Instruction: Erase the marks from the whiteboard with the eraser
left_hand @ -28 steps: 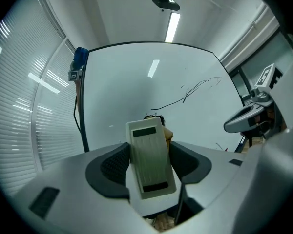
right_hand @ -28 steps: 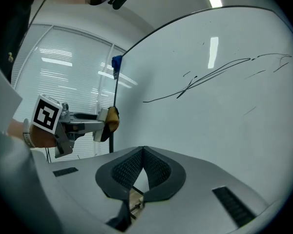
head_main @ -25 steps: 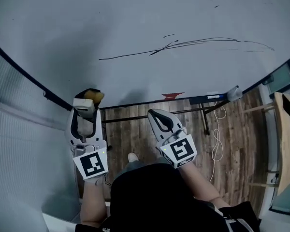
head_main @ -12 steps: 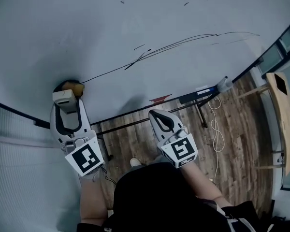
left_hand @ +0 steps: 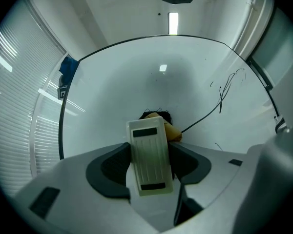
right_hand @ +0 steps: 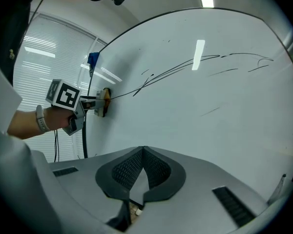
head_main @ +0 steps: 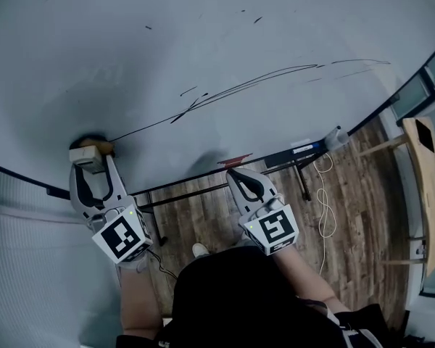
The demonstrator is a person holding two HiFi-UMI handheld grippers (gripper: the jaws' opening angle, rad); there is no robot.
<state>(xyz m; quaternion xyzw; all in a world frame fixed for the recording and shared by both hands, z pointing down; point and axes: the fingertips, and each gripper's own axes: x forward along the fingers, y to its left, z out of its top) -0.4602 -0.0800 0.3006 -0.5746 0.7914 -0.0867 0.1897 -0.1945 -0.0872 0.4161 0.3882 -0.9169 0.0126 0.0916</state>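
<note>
The whiteboard fills the upper head view, crossed by long thin black marker lines. My left gripper is shut on the eraser, a cream plastic block with a yellow pad, pressed to the board at the left end of the long line. In the left gripper view the eraser sits between the jaws and the line runs off to its right. My right gripper is shut and empty, held off the board below the marks. The right gripper view shows the marks and the left gripper on the board.
A black tray rail runs under the board with a red item and a capped bottle-like object on it. Below lie wooden floor and a white cable. Window blinds stand left of the board; a wooden chair stands right.
My left gripper has carried the eraser up from beside the tray rail onto the board, ending at the left end of the long line. The right gripper has barely moved.
</note>
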